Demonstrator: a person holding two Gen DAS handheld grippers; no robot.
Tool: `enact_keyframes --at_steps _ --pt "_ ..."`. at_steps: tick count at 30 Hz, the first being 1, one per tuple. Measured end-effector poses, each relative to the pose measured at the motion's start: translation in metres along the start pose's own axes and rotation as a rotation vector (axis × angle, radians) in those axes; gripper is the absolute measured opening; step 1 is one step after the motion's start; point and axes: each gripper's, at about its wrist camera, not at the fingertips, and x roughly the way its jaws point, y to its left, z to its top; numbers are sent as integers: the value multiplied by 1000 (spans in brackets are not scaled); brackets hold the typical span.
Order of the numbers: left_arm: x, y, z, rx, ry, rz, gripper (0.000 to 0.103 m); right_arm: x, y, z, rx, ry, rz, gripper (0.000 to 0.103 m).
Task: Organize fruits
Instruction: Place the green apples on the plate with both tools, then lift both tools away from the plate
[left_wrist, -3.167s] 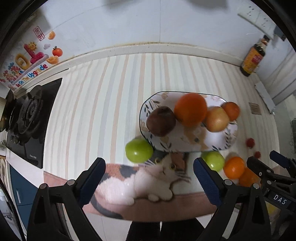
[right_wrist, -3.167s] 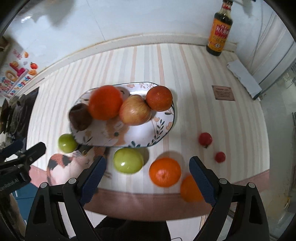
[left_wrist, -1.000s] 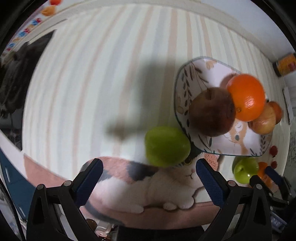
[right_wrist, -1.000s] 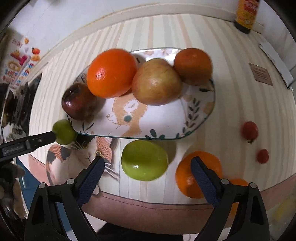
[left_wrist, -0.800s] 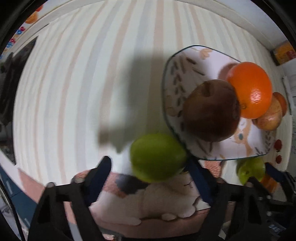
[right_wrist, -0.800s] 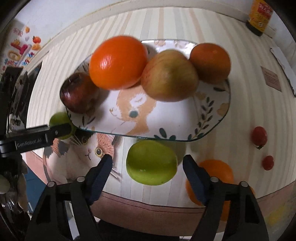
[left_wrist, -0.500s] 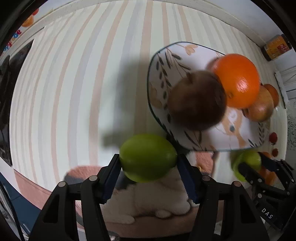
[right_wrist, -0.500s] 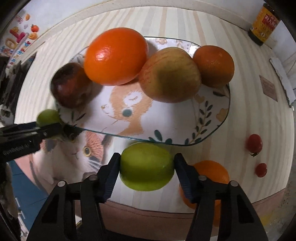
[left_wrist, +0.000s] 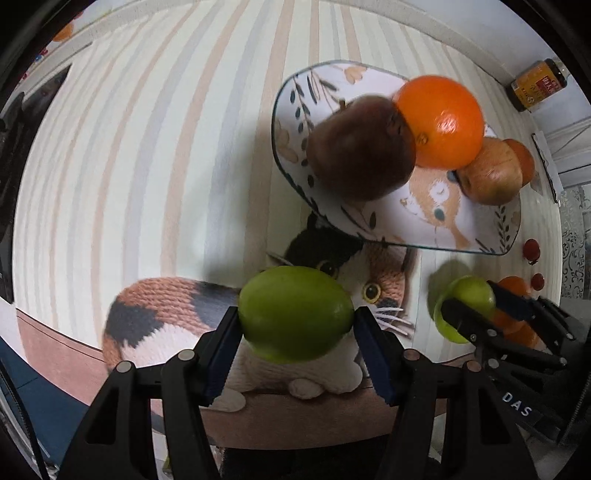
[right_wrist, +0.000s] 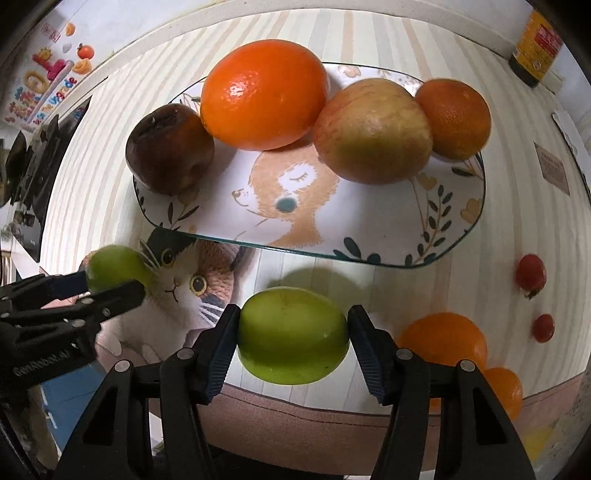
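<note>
Striped worktop (right_wrist: 406, 280) under everything, with a cat-print mat (left_wrist: 177, 317) along its near edge. On the worktop, a fox-print plate (right_wrist: 369, 221), its near rim overlapping the mat. In the plate, along the far side in the right wrist view from left to right: a dark brown apple (right_wrist: 170, 147), a large orange (right_wrist: 264, 94) touching it, a red-yellow apple (right_wrist: 373, 131) touching the orange, and a smaller orange (right_wrist: 456, 118) pressed against that apple. Near half of the plate bare.

Left hand-held gripper (left_wrist: 295, 328) clamped on a green apple (left_wrist: 295, 317), both blue pads pressed against its sides, jaws having just closed in; fruit over the mat, just short of the plate's near rim, whether lifted or resting impossible to tell. Right hand-held gripper (right_wrist: 291, 332) likewise clenched on a second green apple (right_wrist: 291, 334), jaws having just closed on it, also just in front of the near rim, over the striped surface.

Loose on the worktop to the right of the second apple: two oranges (right_wrist: 443, 339), one nearer the edge (right_wrist: 504, 391). Further right, well apart from the plate, two small red fruits (right_wrist: 530, 275), the smaller (right_wrist: 543, 327) nearer the edge. Dark sauce bottle (right_wrist: 535, 48) standing at the far right against the wall.
</note>
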Motion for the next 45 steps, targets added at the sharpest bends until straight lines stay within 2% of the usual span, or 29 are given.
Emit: enact_keyframes --at_steps 6,9,11,15,19,22,25,29,30,31,32,33,34,37,40,45 --pt "-57 2 19 0 -74 -58 59 -28 -15 -2 63 -46 84 62" --pt "-88 0 44 15 -123 -84 59 -43 -12 5 73 -86 112 62" --pt "-104 0 74 32 -158 -83 59 -53 -11 13 74 -117 118 62" --pt "-86 -6 134 66 -158 -38 59 -54 -7 30 90 -150 115 62" --pt "-52 -7 178 83 -51 -33 59 -42 -2 52 90 -151 84 62" --pt "-35 -16 191 94 -2 -34 58 -31 0 67 109 -123 83 62" --pt "-28 -23 199 99 8 -19 59 -26 -3 69 134 -108 97 62" --pt "-24 -24 198 95 16 1 59 -22 -5 71 143 -99 92 64" --pt "-23 -23 196 84 13 8 60 -25 -5 72 146 -100 89 70" --pt "-24 -21 194 72 6 10 63 -29 -6 71 151 -103 86 78" --pt "-27 -18 189 63 -2 10 69 -34 -10 70 154 -109 86 82" --pt "-30 -16 183 60 -14 23 81 -41 -13 67 156 -118 81 88" --pt "-32 -15 179 58 -26 32 89 -47 -15 65 159 -121 67 92" --pt "-41 -11 152 67 -63 79 98 -58 -27 59 169 -111 -4 95" --pt "-42 -6 124 58 -77 100 98 -65 -36 52 159 -106 -92 95" --pt "-44 -3 83 37 -91 95 98 -77 -42 38 142 -115 -136 95"
